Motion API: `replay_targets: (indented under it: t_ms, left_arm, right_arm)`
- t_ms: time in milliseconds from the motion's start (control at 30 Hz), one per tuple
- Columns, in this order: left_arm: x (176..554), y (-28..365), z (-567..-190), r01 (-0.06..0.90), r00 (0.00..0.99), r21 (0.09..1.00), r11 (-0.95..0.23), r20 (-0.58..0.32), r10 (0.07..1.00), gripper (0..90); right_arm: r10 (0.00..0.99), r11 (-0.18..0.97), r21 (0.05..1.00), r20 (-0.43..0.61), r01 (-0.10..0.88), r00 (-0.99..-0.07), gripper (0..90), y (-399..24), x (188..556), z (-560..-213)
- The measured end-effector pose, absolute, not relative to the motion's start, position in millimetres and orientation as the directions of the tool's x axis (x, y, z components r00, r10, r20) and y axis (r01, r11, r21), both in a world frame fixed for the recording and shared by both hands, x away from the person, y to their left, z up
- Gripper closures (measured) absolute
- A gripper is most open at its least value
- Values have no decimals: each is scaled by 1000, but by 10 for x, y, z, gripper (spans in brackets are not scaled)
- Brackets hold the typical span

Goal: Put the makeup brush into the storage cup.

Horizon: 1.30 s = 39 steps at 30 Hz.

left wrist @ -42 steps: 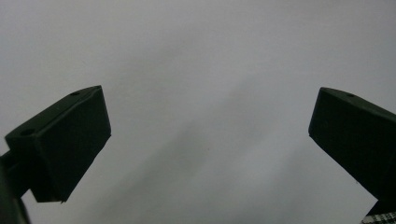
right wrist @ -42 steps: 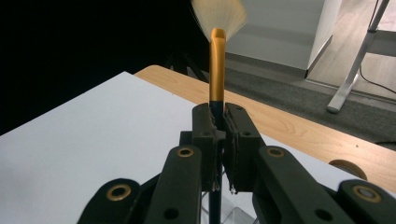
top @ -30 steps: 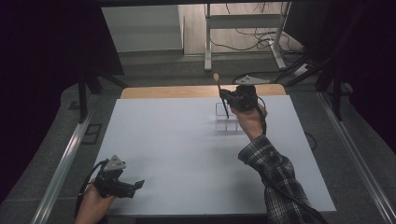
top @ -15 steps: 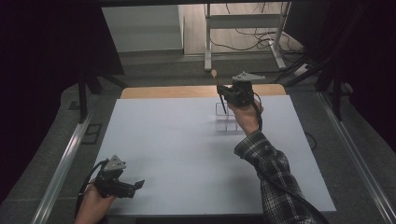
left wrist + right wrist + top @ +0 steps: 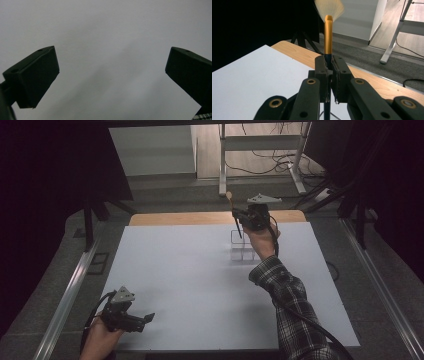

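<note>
My right gripper (image 5: 243, 218) is shut on a makeup brush (image 5: 235, 215) at the far side of the table. The brush stands nearly upright, with pale bristles and a gold ferrule (image 5: 328, 32) on top. Its dark handle points down over a clear plastic organizer box (image 5: 243, 250) on the white tabletop (image 5: 190, 280). In the right gripper view the jaws (image 5: 329, 75) clamp the handle just below the ferrule. I cannot tell whether the handle's tip is inside the box. My left gripper (image 5: 145, 319) rests near the front left edge, open, with nothing between its fingers (image 5: 35, 75).
A strip of bare wood (image 5: 190, 218) runs along the table's far edge. Metal rails (image 5: 70, 290) flank the table on both sides. A white desk frame (image 5: 260, 150) and cables lie on the floor beyond.
My right gripper has shifted slightly up and to the left in the high view, carrying the brush with it. The left gripper has stayed put.
</note>
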<state>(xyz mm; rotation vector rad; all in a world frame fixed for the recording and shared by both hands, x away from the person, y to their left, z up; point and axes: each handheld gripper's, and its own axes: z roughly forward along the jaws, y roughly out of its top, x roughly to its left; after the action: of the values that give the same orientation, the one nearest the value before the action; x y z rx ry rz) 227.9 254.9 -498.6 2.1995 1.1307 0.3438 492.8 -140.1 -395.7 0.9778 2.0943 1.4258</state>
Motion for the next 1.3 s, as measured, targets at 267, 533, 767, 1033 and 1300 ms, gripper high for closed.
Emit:
replay_targets:
  t_ms: [267,533,767,1033,1300]
  left_arm:
    - [2280,2547,-4987,634,599,641,-433,-54,799,0]
    - [2280,2547,-4988,635,600,640,-434,-54,798,0]
    - [2279,2547,-4988,635,600,640,-433,-55,798,0]
    - [2278,2550,-4984,635,598,642,-429,-57,800,0]
    - [2273,2556,-4977,630,597,657,-415,-68,799,0]
  right_arm:
    - [749,231,918,43,322,-661,839,-1404,4949,-4028]
    - [748,237,912,48,334,-662,839,-1383,4952,-4118]
    - [750,241,909,48,341,-660,839,-1381,4958,-4175]
    - [752,241,904,56,354,-656,839,-1395,4955,-4260]
    - [754,245,897,63,369,-654,839,-1411,4939,-4349]
